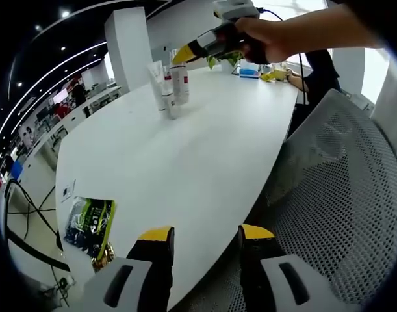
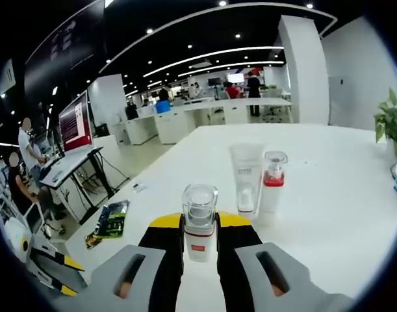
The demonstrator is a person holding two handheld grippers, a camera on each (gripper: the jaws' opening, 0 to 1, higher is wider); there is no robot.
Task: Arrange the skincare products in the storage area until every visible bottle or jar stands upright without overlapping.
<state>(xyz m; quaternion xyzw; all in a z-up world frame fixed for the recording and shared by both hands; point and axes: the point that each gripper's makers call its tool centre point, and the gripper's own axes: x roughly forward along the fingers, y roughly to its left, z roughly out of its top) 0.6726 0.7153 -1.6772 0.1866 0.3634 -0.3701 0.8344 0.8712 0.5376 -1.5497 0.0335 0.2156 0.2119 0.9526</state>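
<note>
Right up close in the right gripper view, a small bottle with a clear cap and a red label stands upright between the yellow-tipped fingers of the right gripper, and the jaws press against both its sides: it is clamped. Just beyond it on the white table stand a white tube and a pump bottle with a red collar, side by side and upright, so close that I cannot tell whether they touch. Off to the left, near the table's edge, a dark and green packet lies flat.

Over in the left gripper view, the left gripper hangs above the near table edge, jaws parted with nothing between them. A white mesh chair sits to its right. Far across the table the upright skincare products cluster together, and a hand holds the other gripper at them. A potted plant stands behind.
</note>
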